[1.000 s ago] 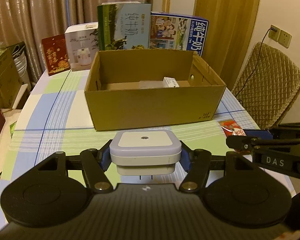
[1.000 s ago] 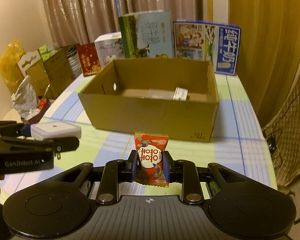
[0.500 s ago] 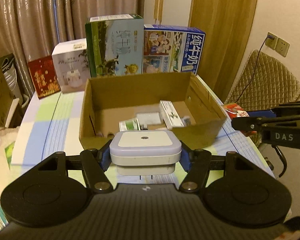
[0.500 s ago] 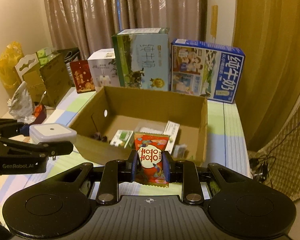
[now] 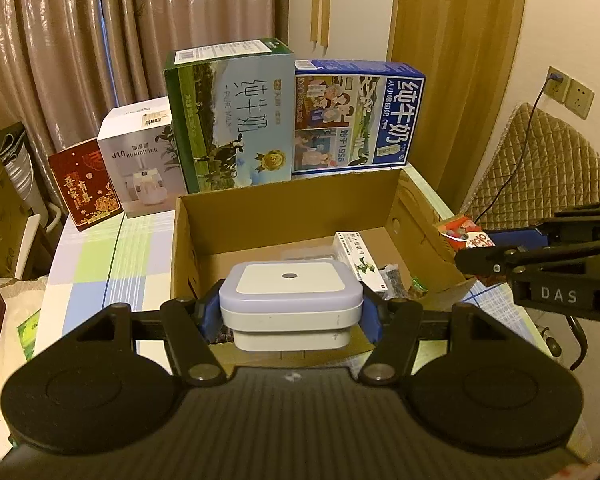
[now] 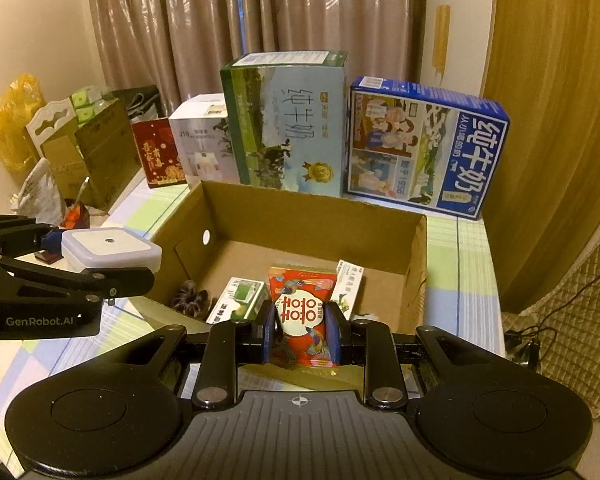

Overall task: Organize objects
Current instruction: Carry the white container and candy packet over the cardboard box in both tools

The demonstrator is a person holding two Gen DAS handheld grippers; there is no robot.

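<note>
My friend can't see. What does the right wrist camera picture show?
The right gripper pinches a red candy packet between its fingers, just over the near edge of an open cardboard box with small packages inside. At left, the left gripper holds a white square plug-in light.

White-and-lilac night light (image 5: 290, 304), red patterned packet (image 6: 302, 314), brown cardboard box (image 6: 312, 216)

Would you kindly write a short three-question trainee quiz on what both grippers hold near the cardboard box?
1. True or false: the left gripper is shut on the white night light.
2. What does the right gripper hold? A) red snack packet B) pine cone C) green carton
3. Name the open container in front of both grippers.

Key: 1 true; 2 A; 3 the cardboard box.
</note>
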